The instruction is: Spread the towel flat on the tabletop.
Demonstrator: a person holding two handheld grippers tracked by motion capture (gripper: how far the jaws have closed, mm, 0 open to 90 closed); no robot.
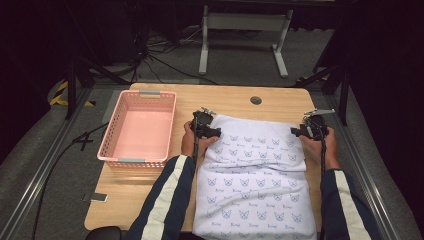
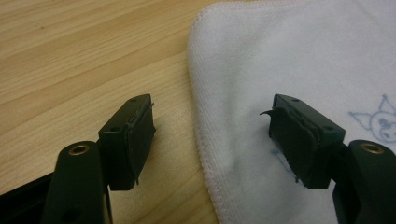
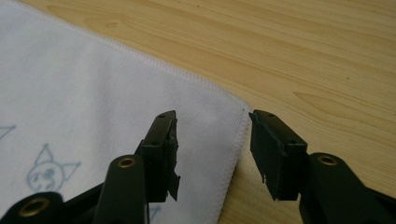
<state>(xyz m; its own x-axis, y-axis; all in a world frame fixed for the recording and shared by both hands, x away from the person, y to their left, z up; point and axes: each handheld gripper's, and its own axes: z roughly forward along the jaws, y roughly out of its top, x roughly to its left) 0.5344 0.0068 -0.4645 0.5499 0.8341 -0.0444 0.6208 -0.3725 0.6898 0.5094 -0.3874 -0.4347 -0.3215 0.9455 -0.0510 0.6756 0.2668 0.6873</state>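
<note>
White terry towel (image 1: 255, 182) printed with small blue cat faces lies spread on the wooden desk (image 1: 225, 99), its near end hanging over the front edge. The left hand-held gripper (image 2: 212, 140) stands open astride the towel's far left corner, one jaw over cloth, one over bare wood, gripping nothing. The right hand-held gripper (image 3: 214, 149) is likewise open over the far right hem. A pink basket (image 1: 116, 125) sits left, apart; bare wood lies beyond the towel.
</note>
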